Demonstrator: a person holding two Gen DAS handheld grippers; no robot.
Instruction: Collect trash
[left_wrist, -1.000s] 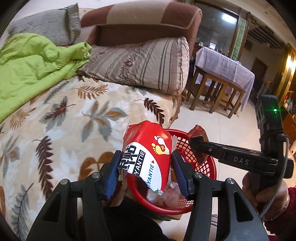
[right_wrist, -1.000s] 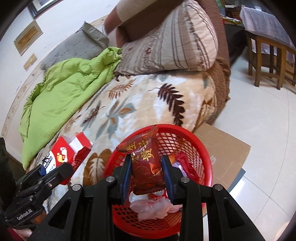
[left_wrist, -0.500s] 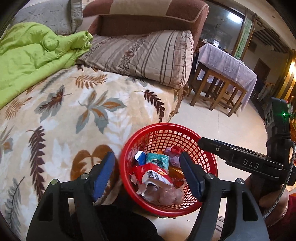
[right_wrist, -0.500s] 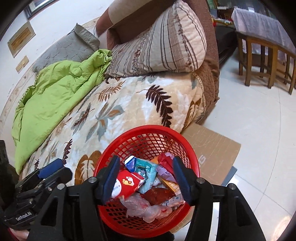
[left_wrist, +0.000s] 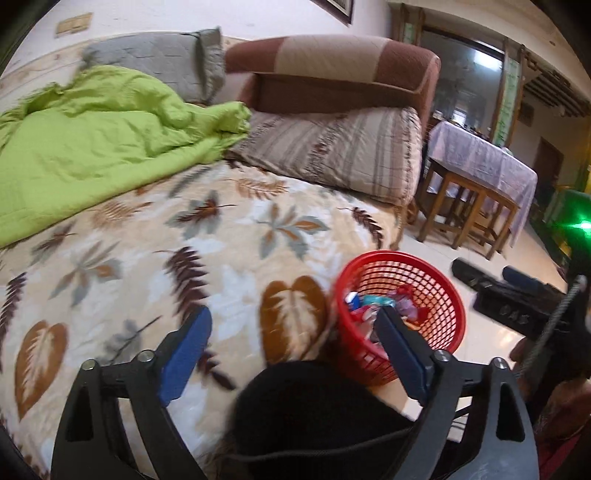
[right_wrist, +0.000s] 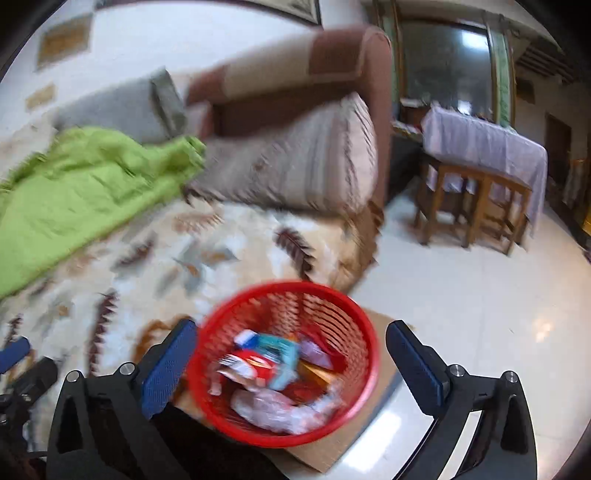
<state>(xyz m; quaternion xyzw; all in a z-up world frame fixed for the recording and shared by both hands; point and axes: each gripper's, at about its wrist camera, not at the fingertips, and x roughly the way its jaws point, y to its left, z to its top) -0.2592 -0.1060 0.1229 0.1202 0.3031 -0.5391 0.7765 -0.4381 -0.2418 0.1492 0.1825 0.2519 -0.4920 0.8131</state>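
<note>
Now, going from left to right in my left camera, I see a green blanket (left_wrist: 92, 147) up at ten o'clock, lying on the leafy bed cover (left_wrist: 155, 258). A striped pillow (left_wrist: 332, 155) sits near one o'clock. My left gripper (left_wrist: 291, 339) has its blue pads spread wide apart, and nothing is between them. One pad is over the bed cover and the other is in front of the red basket (left_wrist: 439, 295), which sits at four o'clock, right beside the bed edge. The trash (left_wrist: 369, 306) is inside the basket, a small heap of wrappers. In my right camera the picture is blurry. The blanket (right_wrist: 81, 188) is at nine o'clock and the pillow (right_wrist: 295, 173) is near the middle. My right gripper (right_wrist: 291, 362) is also wide open and holds nothing. The basket (right_wrist: 354, 325) is at six o'clock, between the two pads, and the wrappers (right_wrist: 266, 369) lie in it. A wooden table with a pale cloth (right_wrist: 480, 162) stands at two o'clock on the shiny floor (right_wrist: 461, 302).
</note>
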